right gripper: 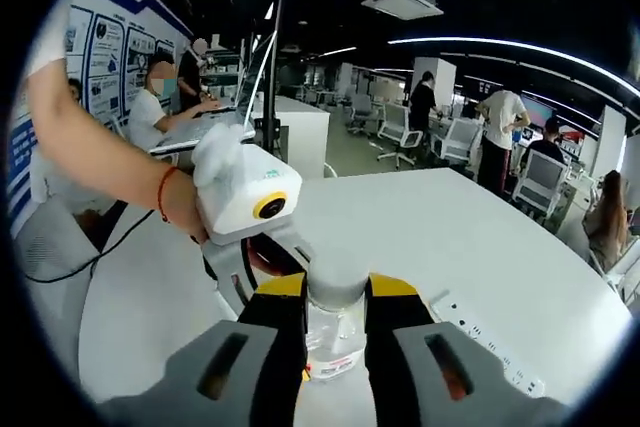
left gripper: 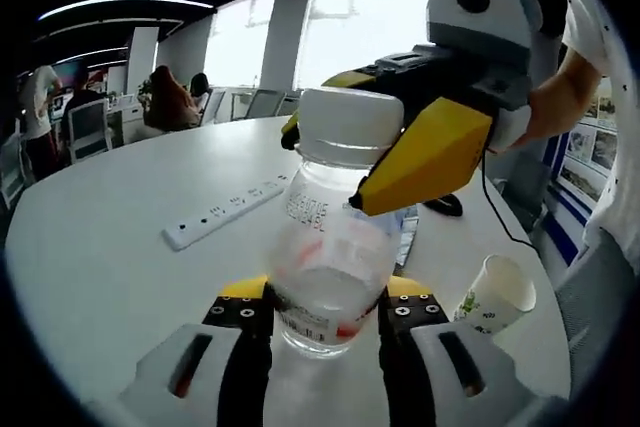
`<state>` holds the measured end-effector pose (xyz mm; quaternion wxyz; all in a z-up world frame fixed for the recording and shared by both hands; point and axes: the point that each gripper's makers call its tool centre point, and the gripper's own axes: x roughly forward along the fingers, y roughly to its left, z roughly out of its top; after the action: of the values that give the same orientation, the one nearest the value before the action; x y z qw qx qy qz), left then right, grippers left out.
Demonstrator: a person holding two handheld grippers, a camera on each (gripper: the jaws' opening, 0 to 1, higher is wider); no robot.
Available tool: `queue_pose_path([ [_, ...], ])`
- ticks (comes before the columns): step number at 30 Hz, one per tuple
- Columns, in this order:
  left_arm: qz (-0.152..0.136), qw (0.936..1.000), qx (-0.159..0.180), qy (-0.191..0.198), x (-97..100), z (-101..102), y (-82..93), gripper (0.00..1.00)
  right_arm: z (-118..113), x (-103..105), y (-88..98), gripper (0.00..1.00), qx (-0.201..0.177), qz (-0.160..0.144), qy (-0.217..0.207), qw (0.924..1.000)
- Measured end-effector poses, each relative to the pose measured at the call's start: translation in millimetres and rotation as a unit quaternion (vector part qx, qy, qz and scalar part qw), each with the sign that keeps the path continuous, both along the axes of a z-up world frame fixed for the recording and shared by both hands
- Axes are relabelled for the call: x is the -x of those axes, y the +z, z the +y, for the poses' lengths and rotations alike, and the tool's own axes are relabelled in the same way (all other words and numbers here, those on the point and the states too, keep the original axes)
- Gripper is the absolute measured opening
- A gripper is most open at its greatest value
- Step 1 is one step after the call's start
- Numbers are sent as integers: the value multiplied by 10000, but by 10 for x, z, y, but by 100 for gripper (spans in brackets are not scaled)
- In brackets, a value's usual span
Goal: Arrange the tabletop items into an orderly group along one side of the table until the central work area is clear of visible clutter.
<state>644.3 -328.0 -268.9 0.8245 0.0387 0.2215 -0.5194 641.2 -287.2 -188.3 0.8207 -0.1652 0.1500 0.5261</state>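
A clear plastic bottle (left gripper: 325, 267) with a white cap (left gripper: 350, 127) stands on the white table (left gripper: 110, 267). My left gripper (left gripper: 325, 299) is shut on the bottle's lower body, a yellow-tipped jaw on each side. My right gripper (left gripper: 330, 152) comes in from the upper right, held by a hand, and its yellow jaws clamp the cap. In the right gripper view, my right gripper (right gripper: 335, 292) is shut on the cap (right gripper: 335, 275), with the bottle (right gripper: 335, 347) below it. The left gripper (right gripper: 268, 267) reaches in from the left, held by a hand.
A white power strip (left gripper: 225, 212) lies on the table to the left of the bottle, also the power strip (right gripper: 490, 342). A paper cup (left gripper: 497, 294) lies on its side at the right, near the edge. A small black object (left gripper: 441, 205) sits behind. People and desks fill the room beyond.
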Motion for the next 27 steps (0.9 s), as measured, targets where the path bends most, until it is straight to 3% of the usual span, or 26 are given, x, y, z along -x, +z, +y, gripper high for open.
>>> queue_pose_path([
  [21, -15, 9998, -126, -123, 59, -12, -62, 41, -52, 62, -56, 20, 66, 92, -31, 9999],
  [27, 12, 9998, -132, -135, 86, -38, -62, 46, -58, 79, -56, 21, 72, 88, -56, 9999],
])
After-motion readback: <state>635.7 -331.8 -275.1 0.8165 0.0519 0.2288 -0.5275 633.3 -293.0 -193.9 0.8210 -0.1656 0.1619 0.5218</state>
